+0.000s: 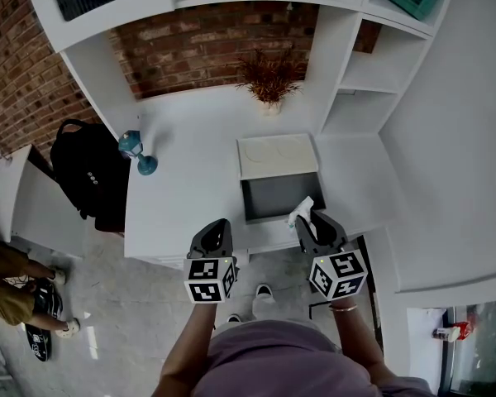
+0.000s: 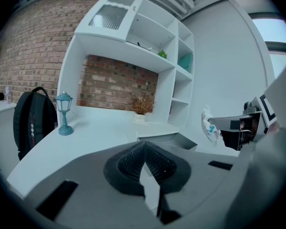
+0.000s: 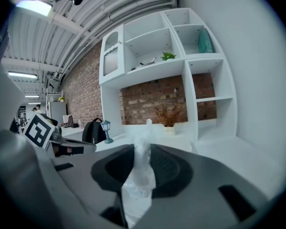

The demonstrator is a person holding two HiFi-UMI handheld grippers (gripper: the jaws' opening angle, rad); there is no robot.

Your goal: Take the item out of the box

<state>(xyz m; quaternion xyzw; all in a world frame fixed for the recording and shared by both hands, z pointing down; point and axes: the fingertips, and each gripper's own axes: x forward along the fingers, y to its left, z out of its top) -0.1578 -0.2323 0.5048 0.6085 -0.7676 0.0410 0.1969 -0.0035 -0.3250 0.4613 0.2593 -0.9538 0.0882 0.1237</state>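
Right hand-held gripper (image 3: 142,165) is clamped on the wrapped item (image 1: 300,211), above the front rim of the box (image 1: 279,177). Left hand-held gripper (image 2: 144,163): jaws together, empty. Risk: the slack wrapping slips and the item drops.

Left claw (image 1: 213,236) closed, right claw (image 1: 314,224) clamped

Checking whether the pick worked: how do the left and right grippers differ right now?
The right gripper is shut on a white crinkly packet; the left gripper is shut on nothing. The right gripper is at the open box's front right corner; the left gripper is off to the box's left. Both are grey, point toward the shelves and carry a marker cube.
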